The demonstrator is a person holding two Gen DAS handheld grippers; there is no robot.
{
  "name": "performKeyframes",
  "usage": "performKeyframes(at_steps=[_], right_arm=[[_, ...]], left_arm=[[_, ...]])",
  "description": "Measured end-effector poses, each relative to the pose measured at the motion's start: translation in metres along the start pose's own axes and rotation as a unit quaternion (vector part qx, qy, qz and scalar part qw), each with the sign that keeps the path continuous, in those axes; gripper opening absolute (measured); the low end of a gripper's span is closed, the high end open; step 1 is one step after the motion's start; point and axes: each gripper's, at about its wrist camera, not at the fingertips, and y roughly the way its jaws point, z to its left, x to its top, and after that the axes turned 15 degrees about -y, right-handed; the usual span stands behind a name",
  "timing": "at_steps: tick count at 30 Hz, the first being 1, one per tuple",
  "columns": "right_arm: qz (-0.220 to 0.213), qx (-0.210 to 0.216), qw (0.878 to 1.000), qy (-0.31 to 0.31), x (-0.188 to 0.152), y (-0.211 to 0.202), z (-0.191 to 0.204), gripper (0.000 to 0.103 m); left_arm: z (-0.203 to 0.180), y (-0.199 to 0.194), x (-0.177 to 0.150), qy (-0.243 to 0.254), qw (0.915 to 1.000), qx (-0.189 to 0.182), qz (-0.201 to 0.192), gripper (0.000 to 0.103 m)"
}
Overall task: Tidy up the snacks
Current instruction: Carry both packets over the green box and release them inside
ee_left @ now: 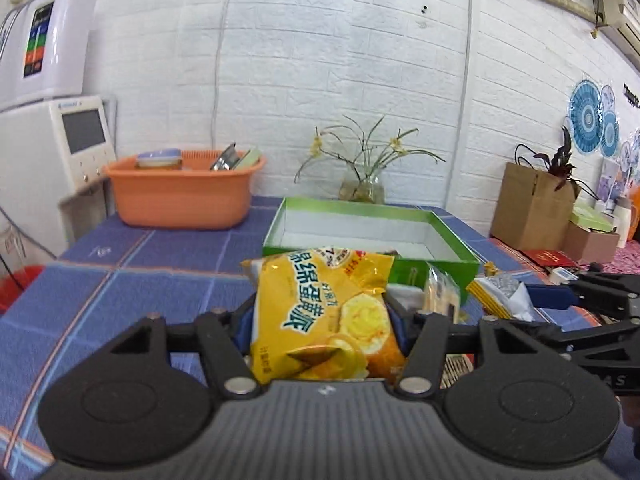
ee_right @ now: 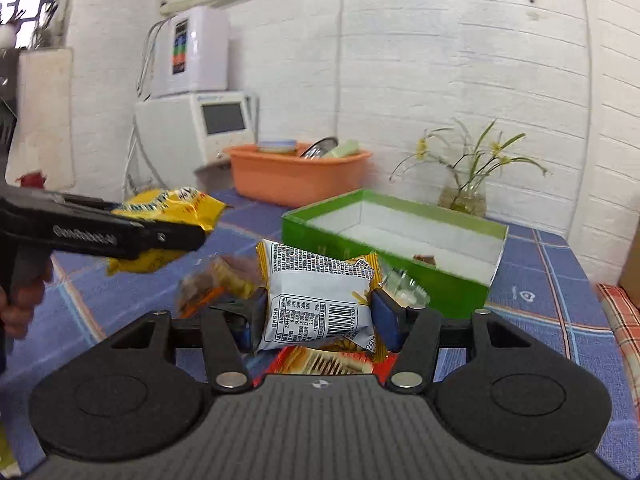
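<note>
Centre of the left wrist view: left gripper [ee_left: 322,320] pinches a crinkly yellow foil snack packet [ee_left: 320,312], lifted above the blue checked counter [ee_left: 120,280]. Centre of the right wrist view: right gripper [ee_right: 316,320] clamps a white-backed barcode snack pouch [ee_right: 316,300]. Behind both, an open green cardboard box [ee_right: 384,264] rests on the counter.

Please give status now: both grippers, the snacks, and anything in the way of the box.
Left gripper shut on yellow pack. Right gripper shut on white pack. Green box ahead, open. More snacks before it.
</note>
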Motion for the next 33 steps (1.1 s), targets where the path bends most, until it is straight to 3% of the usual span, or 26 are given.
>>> performKeyframes(at_steps=[4,7,10,16,18,23,26,33], right_arm=[[-0.056,-0.044,0.997,0.031,0.012,0.005,-0.024,0.092],[-0.102,-0.108,0.988,0.039,0.018,0.010,-0.048,0.093],[-0.113,-0.149,0.981,0.050,0.022,0.023,-0.074,0.093],[-0.043,-0.130,0.983,0.121,0.022,0.064,-0.111,0.093],[-0.017,-0.111,0.985,0.130,0.020,0.085,-0.118,0.093],[0.054,-0.088,0.987,0.119,0.011,0.138,-0.119,0.093],[0.085,-0.093,0.986,0.109,0.003,0.159,-0.118,0.093],[0.113,-0.094,0.978,0.147,-0.005,0.170,-0.126,0.101]], left_arm=[[-0.012,0.037,0.024,-0.005,0.9998,-0.015,-0.011,0.058],[-0.021,0.066,0.045,-0.026,0.9993,-0.021,-0.020,0.058],[-0.034,0.096,0.063,-0.030,0.9989,-0.025,-0.025,0.058],[-0.038,0.154,0.072,-0.065,0.9970,-0.003,-0.042,0.058],[-0.036,0.176,0.067,-0.051,0.9981,0.024,-0.023,0.058],[-0.025,0.209,0.055,-0.040,0.9983,0.039,0.012,0.059],[-0.025,0.219,0.049,-0.029,0.9981,0.045,0.029,0.059],[-0.023,0.219,0.049,-0.012,0.9988,0.047,0.011,0.072]])
